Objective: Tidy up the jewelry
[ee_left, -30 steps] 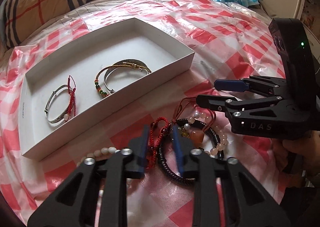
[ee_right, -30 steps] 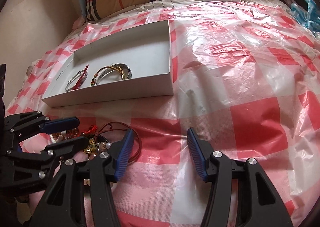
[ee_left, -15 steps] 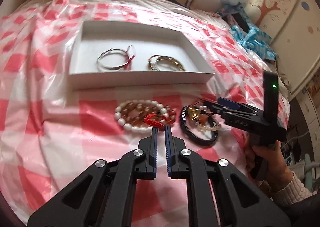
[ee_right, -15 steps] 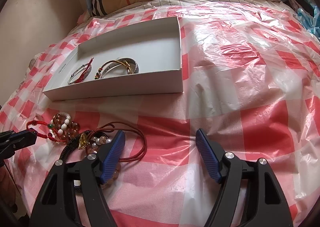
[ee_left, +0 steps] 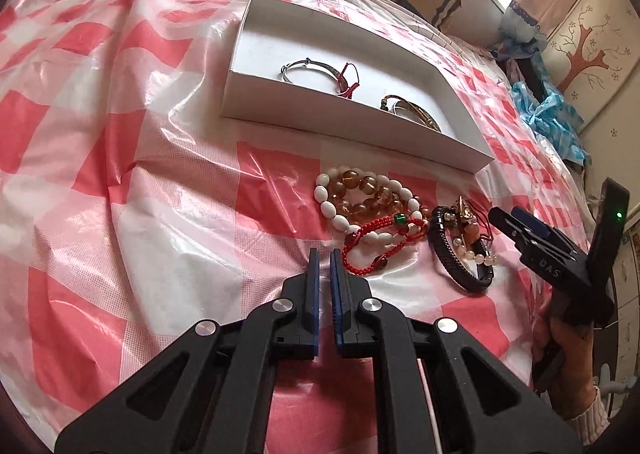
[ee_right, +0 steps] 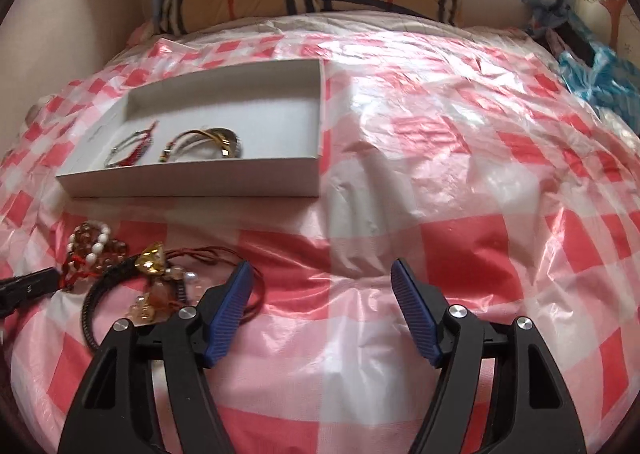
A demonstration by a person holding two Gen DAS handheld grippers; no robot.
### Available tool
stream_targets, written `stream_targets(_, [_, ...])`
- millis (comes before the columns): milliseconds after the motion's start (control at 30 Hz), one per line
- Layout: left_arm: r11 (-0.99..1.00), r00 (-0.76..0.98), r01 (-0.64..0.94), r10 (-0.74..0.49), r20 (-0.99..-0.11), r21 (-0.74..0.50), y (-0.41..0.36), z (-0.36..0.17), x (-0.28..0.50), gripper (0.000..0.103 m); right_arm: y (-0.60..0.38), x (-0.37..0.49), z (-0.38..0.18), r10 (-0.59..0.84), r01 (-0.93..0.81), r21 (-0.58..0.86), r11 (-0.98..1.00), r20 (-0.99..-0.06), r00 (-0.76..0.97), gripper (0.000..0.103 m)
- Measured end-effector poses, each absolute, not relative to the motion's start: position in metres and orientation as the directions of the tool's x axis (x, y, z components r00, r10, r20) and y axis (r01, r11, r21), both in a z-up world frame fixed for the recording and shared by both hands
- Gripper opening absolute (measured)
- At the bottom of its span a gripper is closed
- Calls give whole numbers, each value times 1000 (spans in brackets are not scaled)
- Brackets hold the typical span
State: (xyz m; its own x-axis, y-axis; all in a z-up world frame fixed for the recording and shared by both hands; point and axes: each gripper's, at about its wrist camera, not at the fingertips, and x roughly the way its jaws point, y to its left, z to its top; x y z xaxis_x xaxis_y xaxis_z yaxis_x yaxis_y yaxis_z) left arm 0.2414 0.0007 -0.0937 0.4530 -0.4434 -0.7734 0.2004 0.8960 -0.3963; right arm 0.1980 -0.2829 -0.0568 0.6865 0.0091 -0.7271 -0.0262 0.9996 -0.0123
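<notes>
— So, where's the jewelry?

— Mostly loose on the checked plastic sheet [ee_left: 120, 182]. The red cord bracelet [ee_left: 380, 242] lies at one o'clock from the left gripper [ee_left: 324, 258], over the white-and-amber bead bracelets [ee_left: 360, 198]; the black braided bracelet [ee_left: 456, 254] sits just right of them.

— And the white box [ee_left: 304, 114]?

— At twelve o'clock, holding a silver bangle [ee_left: 312, 70] and a gold one [ee_left: 412, 110].

— The tools?

— Left jaws nearly together; whether they pinch the cord, I can't tell. The right gripper [ee_right: 320, 278] stands wide apart, at about three o'clock from the pile.
</notes>
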Motion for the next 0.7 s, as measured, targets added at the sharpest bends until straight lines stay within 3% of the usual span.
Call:
stream_targets(67, [892,452,200,-450,-770,-404,2,-95,241,7,-274,199,-56,94,-119,18,993,-733,674,70])
stream_targets(233, [886,449,196,-462,-765,-420,3,-97,243,7,-287,226,-72,352,-185,300,936,-766,538,68])
stream_targets(367, [886,449,196,-462,-765,-420,3,-97,243,7,-301,230,-77,436,-132,433,892,-745,505,64])
stream_targets(533, [886,449,196,-462,-765,-421,3,-98,243,7,-310,209,-75,591,-175,591,787,-644,485,42])
stream_targets(700, [886,449,196,-463,-765,-421,3,-98,243,7,-317,219,-81,612,-119,643,756,-631,476,41])
